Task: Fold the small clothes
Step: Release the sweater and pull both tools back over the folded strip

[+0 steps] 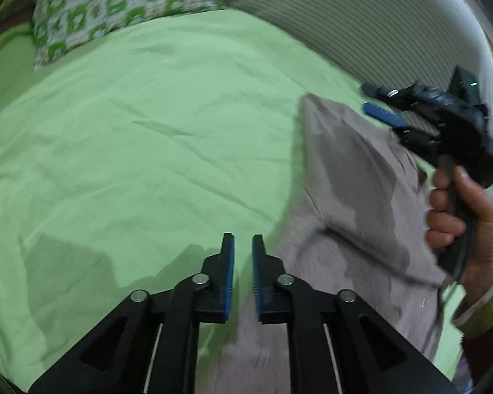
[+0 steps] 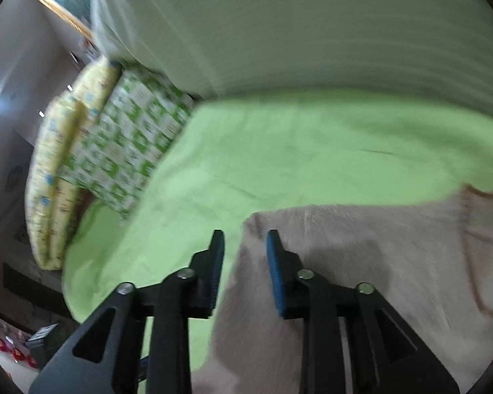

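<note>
Two claws tilt down over a green bed sheet (image 1: 148, 131). Left claw (image 1: 243, 256) is nearly clenched, a narrow gap empty. Right claw (image 2: 245, 246), gripped by a hand (image 1: 460, 223), is released, empty above the beige garment (image 2: 361, 262) lying on the sheet.

A bed with a green sheet, by a ribbed wall panel

The green sheet (image 1: 141, 138) is creased and covers the whole bed. At its far left end lies a green-and-white patterned pillow (image 2: 131, 144), with a yellow patterned one (image 2: 54, 177) stacked just beside it, seen in the right wrist view. Along the far side runs a pale ribbed panel (image 1: 361, 23), upright against the bed. Past it, a gold-edged frame (image 2: 57, 3) hangs on a light wall (image 2: 13, 65). Daylight falls softly from the left. Small red items (image 2: 3, 344) sit low at the near left, blurred.
</note>
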Motion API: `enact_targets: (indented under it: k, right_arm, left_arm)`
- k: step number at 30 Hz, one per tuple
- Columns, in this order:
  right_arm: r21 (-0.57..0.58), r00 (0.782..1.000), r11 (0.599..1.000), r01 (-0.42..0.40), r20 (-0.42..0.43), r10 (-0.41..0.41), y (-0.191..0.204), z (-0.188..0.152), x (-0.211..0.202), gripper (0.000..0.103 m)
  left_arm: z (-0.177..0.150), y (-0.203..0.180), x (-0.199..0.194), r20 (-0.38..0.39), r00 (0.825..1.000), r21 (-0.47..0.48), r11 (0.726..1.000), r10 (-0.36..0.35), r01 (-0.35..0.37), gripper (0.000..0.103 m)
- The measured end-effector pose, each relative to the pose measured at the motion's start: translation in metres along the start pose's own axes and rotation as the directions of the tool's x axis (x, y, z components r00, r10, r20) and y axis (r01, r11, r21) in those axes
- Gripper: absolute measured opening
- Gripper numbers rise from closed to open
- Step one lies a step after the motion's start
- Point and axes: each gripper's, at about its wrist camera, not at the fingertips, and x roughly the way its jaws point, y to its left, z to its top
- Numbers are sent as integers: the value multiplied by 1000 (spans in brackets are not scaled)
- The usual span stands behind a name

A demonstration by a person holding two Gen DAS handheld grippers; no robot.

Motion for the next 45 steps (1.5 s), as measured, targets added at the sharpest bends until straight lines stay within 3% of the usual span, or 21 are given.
enact_targets:
  k: [3, 7, 12, 22, 26, 31, 39, 45]
  right_arm:
    - [14, 999, 1000, 5, 54, -6, 3, -27, -50, 47]
    - [64, 996, 997, 48, 74, -52, -1, -91, -113, 50]
    - [174, 982, 973, 153, 83, -170, -18, -175, -180, 50]
    - [423, 908, 843, 332, 99, -407, -49, -322, -294, 50]
    - [480, 880, 793, 375, 86, -468, -52, -363, -317, 51]
    - [511, 869, 768, 386, 78, -489, -47, -398, -330, 51]
    - [535, 873, 759, 372, 76, -482, -32, -434, -337, 52]
    - [516, 889, 776, 363, 57, -454, -18, -452, -332, 55]
  left_arm:
    - [-15, -5, -10, -27, 1000, 57, 998, -7, 8, 19]
    - [-37, -9, -18, -60, 998, 121, 993, 15, -7, 41]
    - [-82, -1, -32, -119, 992, 164, 986, 42, -22, 50]
    - [-140, 19, -48, -206, 977, 202, 979, 60, -17, 58]
    - [-156, 24, -54, -225, 973, 208, 978, 56, -8, 60]
    - [-171, 28, -59, -243, 969, 205, 979, 43, 8, 62]
    - [-185, 35, -68, -297, 955, 172, 982, -21, 76, 65]
    - [-204, 39, -75, -352, 933, 154, 979, -73, 135, 66]
